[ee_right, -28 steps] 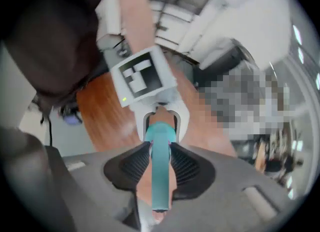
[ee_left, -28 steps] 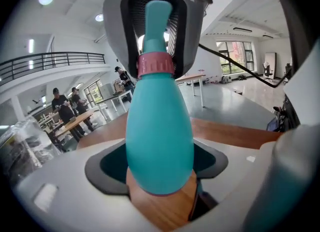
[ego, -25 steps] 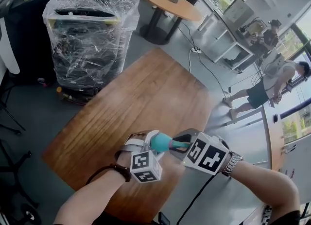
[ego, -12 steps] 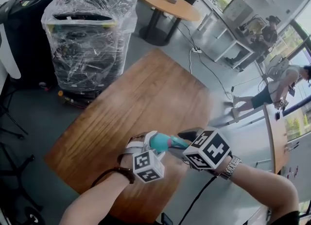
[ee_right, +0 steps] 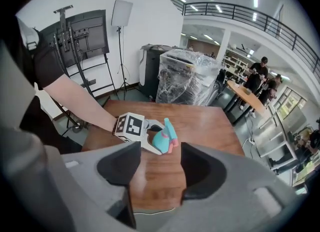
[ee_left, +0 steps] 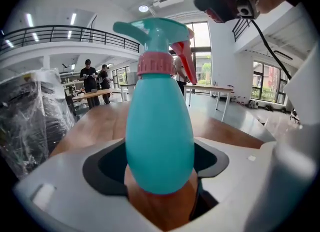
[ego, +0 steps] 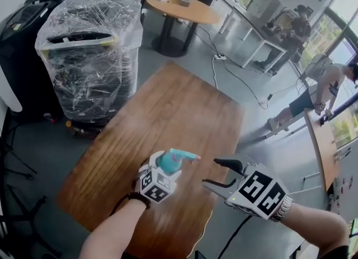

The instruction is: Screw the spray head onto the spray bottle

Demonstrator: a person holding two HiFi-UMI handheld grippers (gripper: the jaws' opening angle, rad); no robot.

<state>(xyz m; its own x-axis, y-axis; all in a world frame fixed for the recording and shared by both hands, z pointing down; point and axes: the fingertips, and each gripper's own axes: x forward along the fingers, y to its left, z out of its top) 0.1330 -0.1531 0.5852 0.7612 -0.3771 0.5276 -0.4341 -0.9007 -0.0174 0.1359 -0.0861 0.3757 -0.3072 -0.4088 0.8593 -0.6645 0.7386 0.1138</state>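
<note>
The teal spray bottle [ego: 166, 163] sits between the jaws of my left gripper [ego: 162, 169], which is shut on its body, low over the wooden table [ego: 168, 107]. Its teal spray head [ego: 183, 155] sits on the neck and points right. In the left gripper view the bottle [ee_left: 160, 136] stands upright with a pink collar [ee_left: 155, 64], the spray head [ee_left: 152, 30] and a red trigger [ee_left: 186, 60]. My right gripper [ego: 211, 173] hangs to the right of the bottle, apart from it. Its jaws have just been opening and nothing is between them [ee_right: 157, 168]. The right gripper view shows the bottle [ee_right: 161, 138] further off.
A machine wrapped in clear film [ego: 89, 56] stands left of the table. A round table [ego: 179, 7] is behind it. People [ego: 313, 90] stand at desks on the right. A cable [ego: 235, 79] runs over the grey floor beside the table's right edge.
The right gripper has let go of the spray head, opened and drawn away to the right. The left gripper has rolled, with the bottle still in it.
</note>
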